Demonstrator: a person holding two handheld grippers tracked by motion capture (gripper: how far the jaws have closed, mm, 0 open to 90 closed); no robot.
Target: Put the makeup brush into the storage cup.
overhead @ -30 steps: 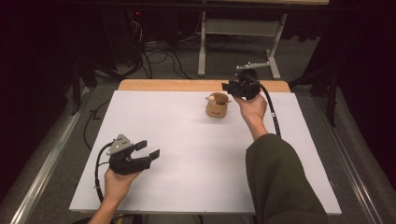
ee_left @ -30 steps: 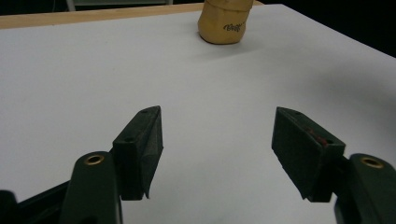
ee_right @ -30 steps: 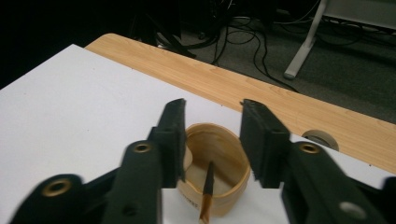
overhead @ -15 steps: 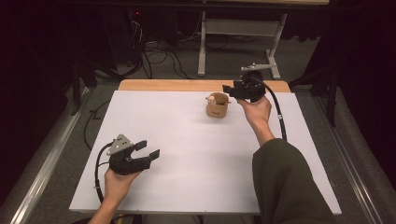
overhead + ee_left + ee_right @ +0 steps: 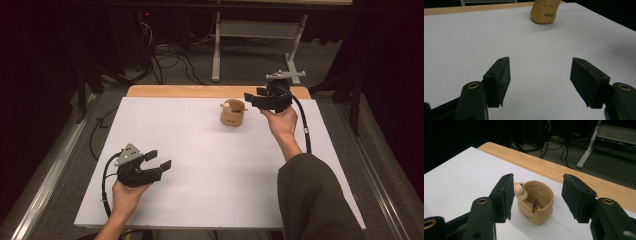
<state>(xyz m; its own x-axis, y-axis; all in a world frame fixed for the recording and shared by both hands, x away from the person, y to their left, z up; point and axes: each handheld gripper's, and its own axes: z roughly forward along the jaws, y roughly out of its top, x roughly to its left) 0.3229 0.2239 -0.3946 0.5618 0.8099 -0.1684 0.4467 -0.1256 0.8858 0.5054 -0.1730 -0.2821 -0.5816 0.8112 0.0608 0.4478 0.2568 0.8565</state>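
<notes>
A small tan pot (image 5: 233, 113) with a pale bear figure (image 5: 519, 191) on its rim stands near the table's far edge. A small dark stick (image 5: 534, 206) leans inside the pot (image 5: 536, 205). My right gripper (image 5: 255, 97) hovers open just to the pot's right and above it, jaws spread wide on either side of it in the right gripper view (image 5: 537, 195). My left gripper (image 5: 158, 159) rests open at the near left of the white table top (image 5: 200, 160), nothing between its jaws (image 5: 540, 77). The pot (image 5: 544, 13) stands far ahead of it.
A wooden strip (image 5: 200, 92) runs along the table's far edge. Beyond it on the floor are cables (image 5: 170, 55) and a white desk frame (image 5: 260, 30). A metal rail (image 5: 50, 165) runs along the table's left side.
My right gripper has risen slightly and drawn a little to the right, away from the pot. The left gripper has stayed still.
</notes>
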